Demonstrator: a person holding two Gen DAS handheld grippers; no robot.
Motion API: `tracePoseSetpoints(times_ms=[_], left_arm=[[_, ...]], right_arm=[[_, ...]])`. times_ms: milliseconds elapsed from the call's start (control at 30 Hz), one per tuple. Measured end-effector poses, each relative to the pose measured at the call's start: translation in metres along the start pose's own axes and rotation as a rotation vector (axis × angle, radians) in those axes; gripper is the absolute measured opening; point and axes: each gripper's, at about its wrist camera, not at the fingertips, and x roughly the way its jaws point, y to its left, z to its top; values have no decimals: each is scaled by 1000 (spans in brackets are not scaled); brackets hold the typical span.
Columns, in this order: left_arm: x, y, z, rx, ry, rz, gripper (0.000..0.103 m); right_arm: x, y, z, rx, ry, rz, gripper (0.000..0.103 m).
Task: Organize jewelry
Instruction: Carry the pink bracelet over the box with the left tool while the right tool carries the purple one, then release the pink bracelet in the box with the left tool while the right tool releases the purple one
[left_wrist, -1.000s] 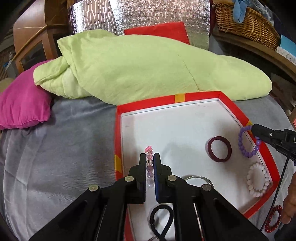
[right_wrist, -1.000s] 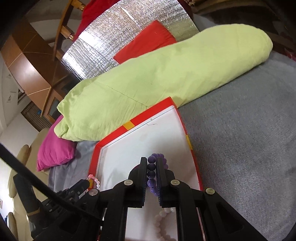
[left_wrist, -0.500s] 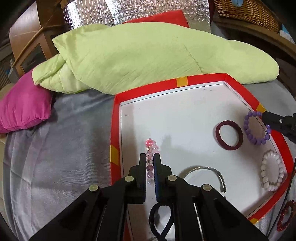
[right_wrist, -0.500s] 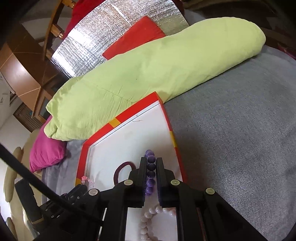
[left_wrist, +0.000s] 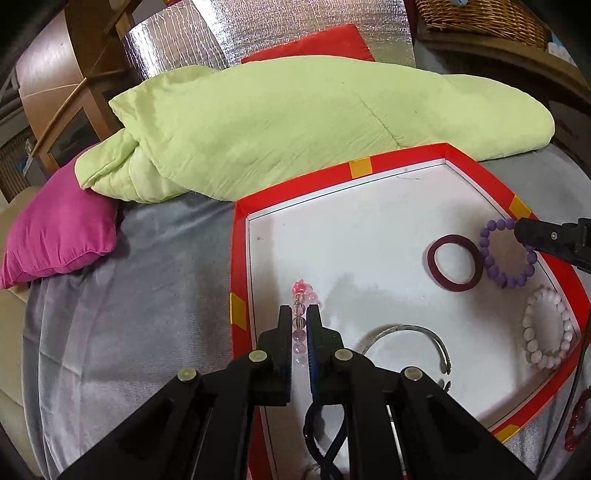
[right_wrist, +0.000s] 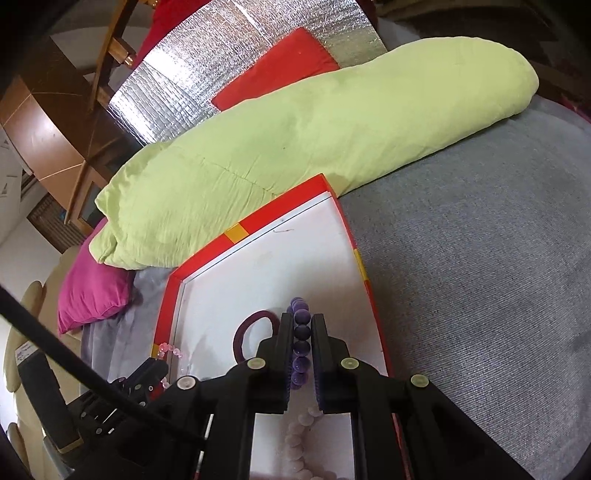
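Left gripper pinches pink bracelet over tray at 9 o'clock; right gripper pinches purple bracelet at 3. Tray also holds black loop, half hidden by fingers, silver bangle, white bracelet, maroon ring. Red beads outside tray at 4, cut off; green quilt beyond.

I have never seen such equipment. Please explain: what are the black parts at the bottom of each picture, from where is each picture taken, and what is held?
A person holds two hand grippers; each carries a camera looking along its fingers. In the left camera's picture the left gripper is shut on a pink bead bracelet. In the right camera's picture the right gripper is shut on a purple bead bracelet. Both are over a red-rimmed white tray on a grey bed cover. In the tray lie a dark red ring, a white bead bracelet and a metal bangle.
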Motion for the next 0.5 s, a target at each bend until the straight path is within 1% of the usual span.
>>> tracePoseSetpoints(times_ms=[500], left_arm=[[4, 2, -1, 7, 19, 9, 8]], right_arm=[[3, 10, -8, -32, 36, 10, 10]])
